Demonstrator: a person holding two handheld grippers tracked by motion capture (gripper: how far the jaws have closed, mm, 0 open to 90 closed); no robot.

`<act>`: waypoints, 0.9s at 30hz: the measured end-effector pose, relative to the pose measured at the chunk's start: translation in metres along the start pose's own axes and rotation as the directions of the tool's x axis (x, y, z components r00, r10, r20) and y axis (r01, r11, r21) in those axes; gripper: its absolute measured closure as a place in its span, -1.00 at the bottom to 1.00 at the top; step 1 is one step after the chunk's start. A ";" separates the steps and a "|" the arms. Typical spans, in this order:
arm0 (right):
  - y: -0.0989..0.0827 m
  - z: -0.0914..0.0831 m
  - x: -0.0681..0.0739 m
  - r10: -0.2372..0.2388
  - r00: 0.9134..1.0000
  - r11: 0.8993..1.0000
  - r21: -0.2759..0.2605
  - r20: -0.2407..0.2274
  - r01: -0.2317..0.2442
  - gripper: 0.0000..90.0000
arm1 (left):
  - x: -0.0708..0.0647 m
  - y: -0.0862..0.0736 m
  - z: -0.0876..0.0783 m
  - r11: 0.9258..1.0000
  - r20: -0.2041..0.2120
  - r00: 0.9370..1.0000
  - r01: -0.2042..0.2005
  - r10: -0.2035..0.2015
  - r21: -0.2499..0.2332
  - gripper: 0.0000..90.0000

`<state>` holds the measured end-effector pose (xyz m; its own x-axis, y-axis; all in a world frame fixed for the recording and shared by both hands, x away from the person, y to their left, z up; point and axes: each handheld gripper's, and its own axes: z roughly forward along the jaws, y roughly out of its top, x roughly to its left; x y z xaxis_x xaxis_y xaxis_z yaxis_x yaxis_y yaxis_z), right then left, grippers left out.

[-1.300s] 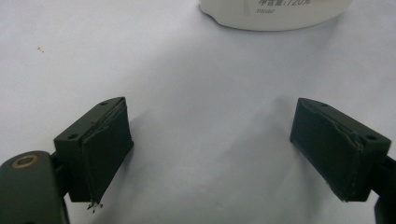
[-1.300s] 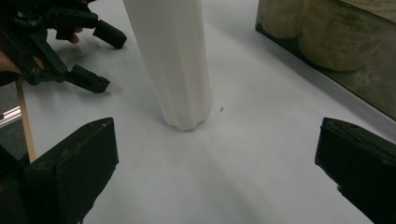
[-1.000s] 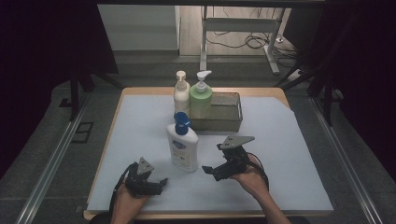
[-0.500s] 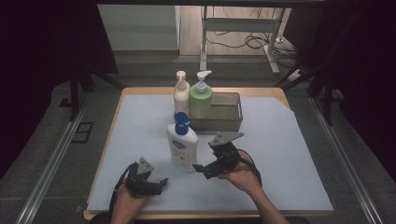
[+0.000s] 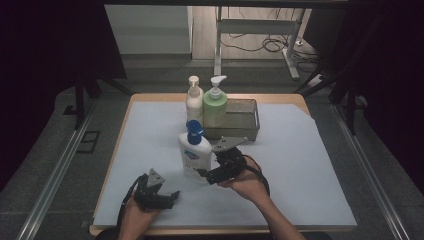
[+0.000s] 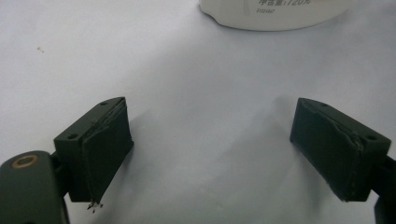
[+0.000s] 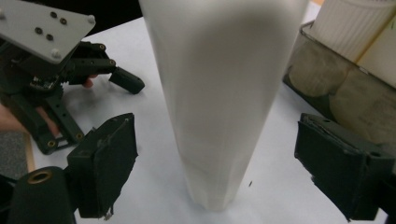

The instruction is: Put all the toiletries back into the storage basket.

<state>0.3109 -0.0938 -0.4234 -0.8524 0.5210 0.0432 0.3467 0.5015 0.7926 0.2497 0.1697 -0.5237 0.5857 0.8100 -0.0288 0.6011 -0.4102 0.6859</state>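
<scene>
While the right gripper [image 7: 217, 154] has just been narrowing around the tall, smooth, top-heavy white bottle [image 5: 194, 159], untouched, the left gripper [image 6: 212, 149] gapes empty; grip mid-body.

In my right gripper view, the white bottle [image 7: 224, 93] runs off the top edge, its face blurred and its label unreadable. My left gripper view crops the same bottle to its base, small print mostly illegible. From above, my right gripper [image 5: 207, 175] covers the bottle's lower right side.
</scene>
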 end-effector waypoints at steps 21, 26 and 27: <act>0.020 0.028 0.004 -0.027 0.999 0.997 -0.073 0.019 0.028 -0.29 | 0.000 0.000 0.000 1.000 0.000 1.000 0.001 -0.001 0.000 -0.73; 0.021 0.031 0.006 -0.032 0.999 0.998 -0.060 0.028 0.034 -0.16 | 0.000 0.000 0.000 1.000 -0.001 1.000 0.001 -0.001 0.000 -0.73; 0.021 0.031 0.006 -0.031 0.999 0.998 -0.060 0.027 0.033 -0.15 | 0.000 0.000 0.000 1.000 -0.001 1.000 0.000 0.000 0.001 -0.73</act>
<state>0.3255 -0.0586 -0.4252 -0.8520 0.5236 0.0023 0.2946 0.4758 0.8287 0.2498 0.1696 -0.5237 0.5851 0.8105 -0.0285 0.6017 -0.4103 0.6853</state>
